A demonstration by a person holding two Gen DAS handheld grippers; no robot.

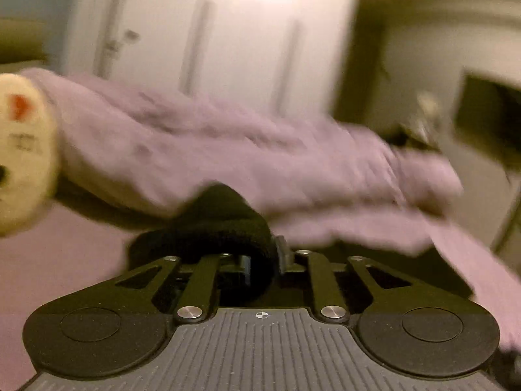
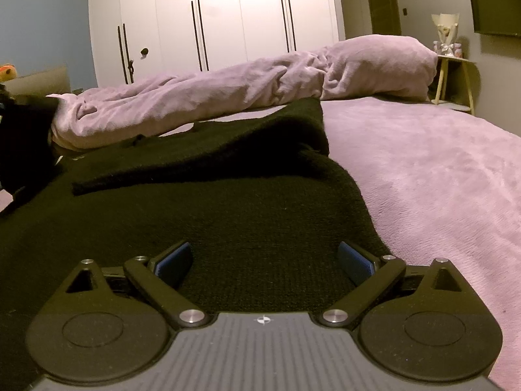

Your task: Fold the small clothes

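Observation:
A black knit garment (image 2: 202, 202) lies spread on the purple bed cover (image 2: 439, 169), with one part folded across its far half. My right gripper (image 2: 264, 260) is open, its blue-padded fingers (image 2: 355, 260) resting low over the garment's near edge. In the blurred left wrist view my left gripper (image 1: 260, 257) is shut on a bunched part of the black garment (image 1: 224, 221), which hides the fingertips.
A rolled purple blanket (image 2: 228, 94) lies across the far side of the bed, also in the left wrist view (image 1: 247, 150). White wardrobe doors (image 2: 221, 16) stand behind. A small side table (image 2: 456, 78) stands at the far right. A pale plush toy (image 1: 22, 150) is at the left.

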